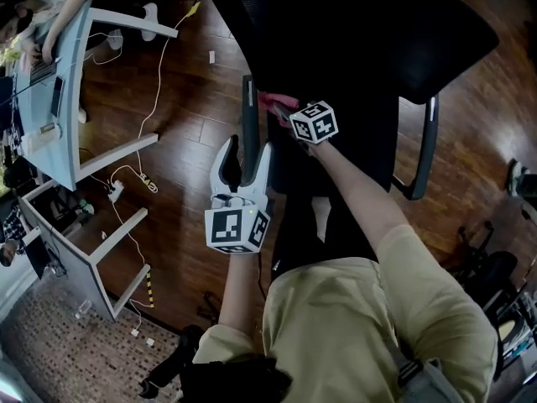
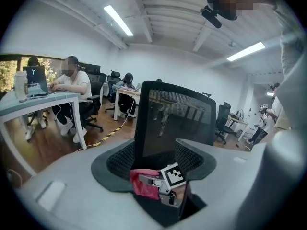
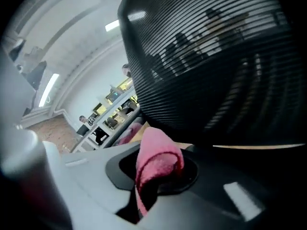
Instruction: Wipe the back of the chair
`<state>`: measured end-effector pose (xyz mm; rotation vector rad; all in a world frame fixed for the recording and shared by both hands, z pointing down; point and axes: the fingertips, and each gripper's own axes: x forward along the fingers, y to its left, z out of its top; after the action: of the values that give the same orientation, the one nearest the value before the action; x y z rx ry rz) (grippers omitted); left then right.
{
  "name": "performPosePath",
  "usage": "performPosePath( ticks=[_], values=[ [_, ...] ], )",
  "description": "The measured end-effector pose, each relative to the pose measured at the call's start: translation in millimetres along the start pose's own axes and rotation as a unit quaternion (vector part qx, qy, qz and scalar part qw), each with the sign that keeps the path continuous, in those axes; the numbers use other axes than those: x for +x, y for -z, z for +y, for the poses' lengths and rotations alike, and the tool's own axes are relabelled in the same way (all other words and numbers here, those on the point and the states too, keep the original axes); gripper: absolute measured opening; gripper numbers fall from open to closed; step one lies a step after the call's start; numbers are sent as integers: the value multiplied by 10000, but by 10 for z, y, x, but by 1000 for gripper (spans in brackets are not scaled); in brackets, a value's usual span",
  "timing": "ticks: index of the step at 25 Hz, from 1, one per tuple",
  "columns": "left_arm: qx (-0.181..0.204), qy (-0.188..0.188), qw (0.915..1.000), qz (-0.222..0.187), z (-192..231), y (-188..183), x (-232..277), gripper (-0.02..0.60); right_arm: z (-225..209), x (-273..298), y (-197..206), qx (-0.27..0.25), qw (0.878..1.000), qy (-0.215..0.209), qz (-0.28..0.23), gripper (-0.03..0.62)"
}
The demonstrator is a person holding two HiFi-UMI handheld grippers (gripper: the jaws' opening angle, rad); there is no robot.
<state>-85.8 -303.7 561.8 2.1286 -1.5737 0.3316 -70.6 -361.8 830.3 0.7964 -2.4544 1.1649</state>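
Note:
A black mesh office chair stands in front of me, its back (image 1: 361, 32) seen from above and upright (image 2: 175, 123) in the left gripper view. My right gripper (image 1: 284, 112) is shut on a folded pink cloth (image 1: 270, 99), which it holds against the lower part of the chair back. The left gripper view shows that gripper (image 2: 160, 183) and the cloth (image 2: 143, 185) low on the mesh. In the right gripper view the cloth (image 3: 158, 159) sticks up just under the mesh (image 3: 216, 71). My left gripper (image 1: 247, 148) is closed round the chair's left armrest (image 1: 248, 107).
The chair's right armrest (image 1: 428, 145) stands at the right. A pale desk (image 1: 50, 82) with a seated person and white cables (image 1: 147, 116) on the wooden floor lie to the left. More desks (image 2: 127, 97) and office chairs (image 2: 223, 119) stand behind.

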Motion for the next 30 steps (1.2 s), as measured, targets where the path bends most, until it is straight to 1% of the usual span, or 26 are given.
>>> performPosePath(
  ticks=[1,2,4,6,7,8,9,11,12,14,16,17,18,19,20,22,24,26,27,28,30],
  values=[
    [-34,-72,10000,27,36,41,-25,245,14,102,-18,-44,10000,2,1,38],
    [-78,-132,9999,57,63,75,-43,245,-48,143,-47,-15,10000,91,-28,38],
    [-174,-165,9997,99,95,141,-51,245,-324,52,-114,123,9990,431,-91,39],
    [-270,-92,9995,117,77,195,-34,245,-694,-247,-121,168,9953,955,-76,41],
    [-309,-38,9994,125,42,211,-22,245,-916,-476,-97,273,9911,1297,-128,40],
    [-335,22,9994,128,-7,218,-7,245,-1159,-751,-68,483,9847,1658,-251,40],
    [-349,87,9993,122,-62,215,14,245,-1404,-1052,-38,735,9759,2012,-406,40],
    [-330,249,9991,86,-181,188,73,245,-1828,-1670,35,1085,9542,2719,-619,41],
    [-295,346,9989,63,-239,166,105,245,-1992,-1965,87,1210,9411,3079,-700,41],
    [-203,526,9984,30,-335,115,154,245,-2219,-2495,208,1564,9085,3745,-993,41],
    [-120,646,9978,3,-393,50,167,245,-2335,-2919,276,1891,8740,4252,-1399,40],
    [-86,685,9976,-25,-410,7,160,245,-2352,-3076,265,1947,8619,4408,-1576,40],
    [-54,715,9974,-62,-416,-41,144,245,-2339,-3182,224,1928,8561,4480,-1709,40],
    [-26,738,9972,-102,-413,-90,122,245,-2292,-3232,164,1864,8564,4466,-1799,39],
    [-1,756,9970,-140,-402,-136,92,245,-2204,-3239,96,1786,8614,4376,-1858,40],
    [47,798,9966,-192,-381,-216,1,245,-1887,-3204,-30,1625,8781,4046,-1971,40],
    [116,855,9960,-210,-371,-282,-161,245,-1352,-3207,-98,1443,8967,3604,-2126,40],
    [193,915,9953,-251,-361,-358,-356,245,-651,-3279,-164,1189,9136,3179,-2239,40],
    [217,952,9948,-301,-358,-414,-437,245,-308,-3343,-213,1048,9196,3008,-2299,40],
    [226,990,9942,-368,-361,-477,-504,245,-3,-3422,-263,936,9233,2860,-2389,40],
    [223,1051,9929,-505,-395,-593,-639,245,486,-3596,-314,862,9256,2590,-2620,40]
  ],
)
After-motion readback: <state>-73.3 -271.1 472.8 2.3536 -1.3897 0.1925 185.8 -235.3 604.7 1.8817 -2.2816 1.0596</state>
